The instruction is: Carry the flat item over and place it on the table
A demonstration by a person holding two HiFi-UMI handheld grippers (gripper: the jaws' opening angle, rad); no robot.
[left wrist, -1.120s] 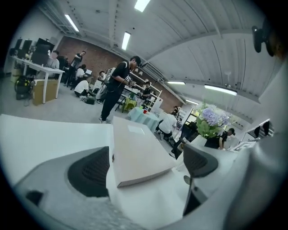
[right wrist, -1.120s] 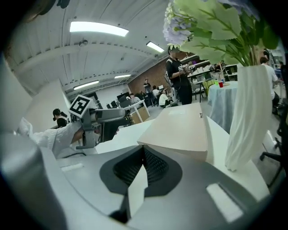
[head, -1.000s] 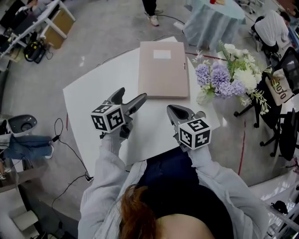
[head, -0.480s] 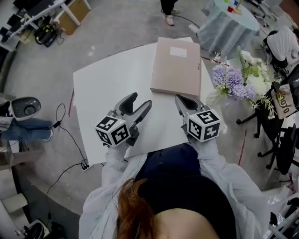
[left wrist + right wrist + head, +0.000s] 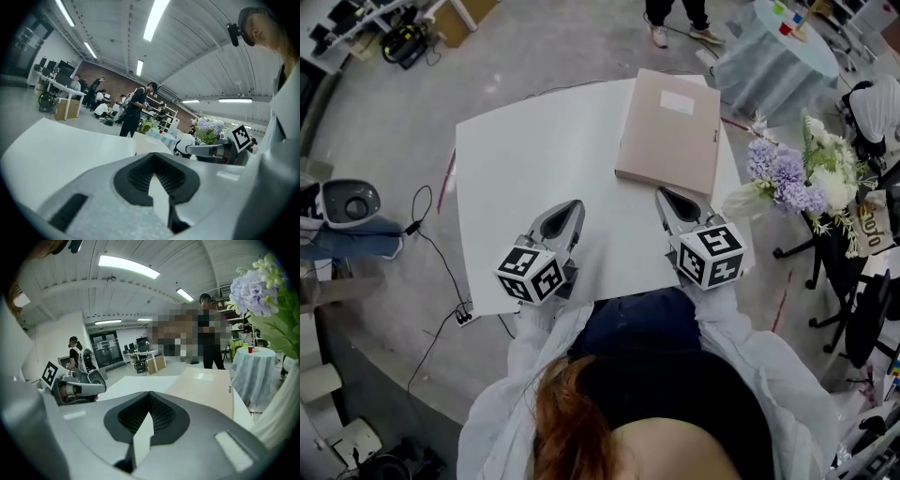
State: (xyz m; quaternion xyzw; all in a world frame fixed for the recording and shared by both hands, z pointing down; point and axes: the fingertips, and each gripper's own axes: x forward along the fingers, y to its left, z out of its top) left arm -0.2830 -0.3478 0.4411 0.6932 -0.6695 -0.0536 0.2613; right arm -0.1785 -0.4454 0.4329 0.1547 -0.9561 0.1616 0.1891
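Observation:
A flat tan folder (image 5: 670, 127) with a white label lies on the far right part of the white table (image 5: 534, 159). Nothing touches it. My left gripper (image 5: 571, 209) hovers over the table's near edge, left of the folder, shut and empty. My right gripper (image 5: 667, 199) sits just short of the folder's near edge, also shut with nothing in it. In the left gripper view the jaws (image 5: 152, 159) meet, and the right gripper (image 5: 213, 150) shows beyond them. In the right gripper view the closed jaws (image 5: 149, 398) point at the folder (image 5: 206, 380).
A bunch of purple and white flowers (image 5: 797, 173) stands off the table's right edge. Behind it is a round table with a blue cloth (image 5: 778, 52). A person's feet (image 5: 675, 23) are at the far side. Cables (image 5: 431, 272) run over the floor at left.
The left gripper's jaws have gone from wide open to shut with nothing between them. The right gripper stays shut. The folder lies where it was.

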